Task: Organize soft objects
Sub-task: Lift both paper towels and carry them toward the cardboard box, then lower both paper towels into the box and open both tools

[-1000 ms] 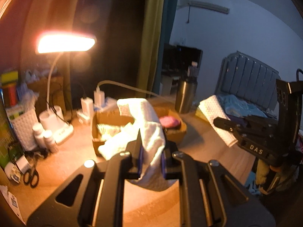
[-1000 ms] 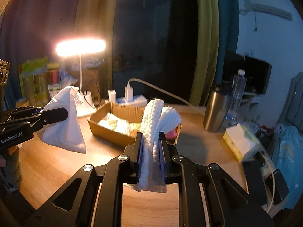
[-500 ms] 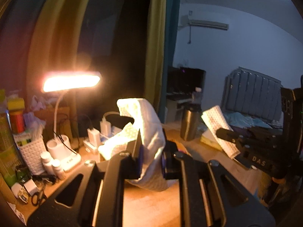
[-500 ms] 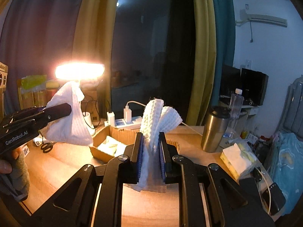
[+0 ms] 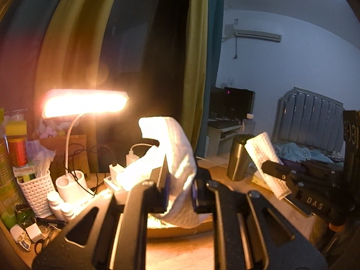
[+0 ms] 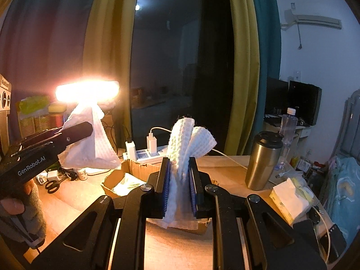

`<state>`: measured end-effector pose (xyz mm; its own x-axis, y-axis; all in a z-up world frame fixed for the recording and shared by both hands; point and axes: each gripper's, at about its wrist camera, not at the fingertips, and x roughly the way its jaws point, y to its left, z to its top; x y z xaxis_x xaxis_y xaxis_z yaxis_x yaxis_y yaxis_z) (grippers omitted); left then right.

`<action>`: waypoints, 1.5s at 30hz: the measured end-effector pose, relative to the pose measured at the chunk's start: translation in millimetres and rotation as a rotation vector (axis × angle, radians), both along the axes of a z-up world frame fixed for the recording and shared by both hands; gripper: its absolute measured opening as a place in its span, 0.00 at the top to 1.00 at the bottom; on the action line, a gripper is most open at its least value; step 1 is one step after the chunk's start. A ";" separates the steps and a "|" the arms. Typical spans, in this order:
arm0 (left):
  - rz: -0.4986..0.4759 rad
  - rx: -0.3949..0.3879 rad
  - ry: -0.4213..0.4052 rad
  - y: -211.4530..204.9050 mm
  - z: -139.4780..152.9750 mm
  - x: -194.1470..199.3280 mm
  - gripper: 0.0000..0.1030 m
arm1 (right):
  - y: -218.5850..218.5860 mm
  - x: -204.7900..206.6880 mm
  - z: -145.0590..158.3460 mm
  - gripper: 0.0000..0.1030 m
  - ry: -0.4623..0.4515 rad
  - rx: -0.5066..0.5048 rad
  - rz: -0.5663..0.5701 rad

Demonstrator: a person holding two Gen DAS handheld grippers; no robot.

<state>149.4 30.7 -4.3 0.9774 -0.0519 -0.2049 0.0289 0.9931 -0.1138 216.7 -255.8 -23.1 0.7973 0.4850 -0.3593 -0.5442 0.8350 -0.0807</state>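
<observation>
My left gripper point(image 5: 180, 193) is shut on a white waffle cloth point(image 5: 177, 155), held up above the desk; it shows in the right wrist view point(image 6: 90, 141) at the left. My right gripper point(image 6: 178, 177) is shut on a second white waffle cloth point(image 6: 182, 148), which shows in the left wrist view point(image 5: 265, 159) at the right. An open cardboard box point(image 6: 135, 171) with light soft items inside sits on the wooden desk point(image 6: 227, 171) below and between the grippers.
A lit desk lamp point(image 5: 85, 103) glares at the back left. A steel tumbler point(image 6: 262, 159), a water bottle point(image 6: 286, 132) and a tissue pack point(image 6: 290, 200) stand right. A power strip point(image 6: 146, 153), white basket point(image 5: 37, 189), small bottles and scissors point(image 6: 52, 185) crowd the left.
Both grippers have risen with their cloths; the box has dropped lower in both views and more of the curtain and wall shows.
</observation>
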 end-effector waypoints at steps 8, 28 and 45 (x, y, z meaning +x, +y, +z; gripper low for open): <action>0.007 -0.013 -0.001 5.0 -1.8 23.1 0.86 | 10.6 21.4 1.0 0.84 0.002 0.008 0.007; -0.008 -0.021 0.015 13.6 -15.6 69.8 0.86 | 32.5 73.3 -17.3 0.84 0.057 0.014 0.032; -0.038 -0.046 0.158 10.8 -64.2 124.3 0.86 | 58.6 118.8 -71.0 0.84 0.199 -0.013 0.075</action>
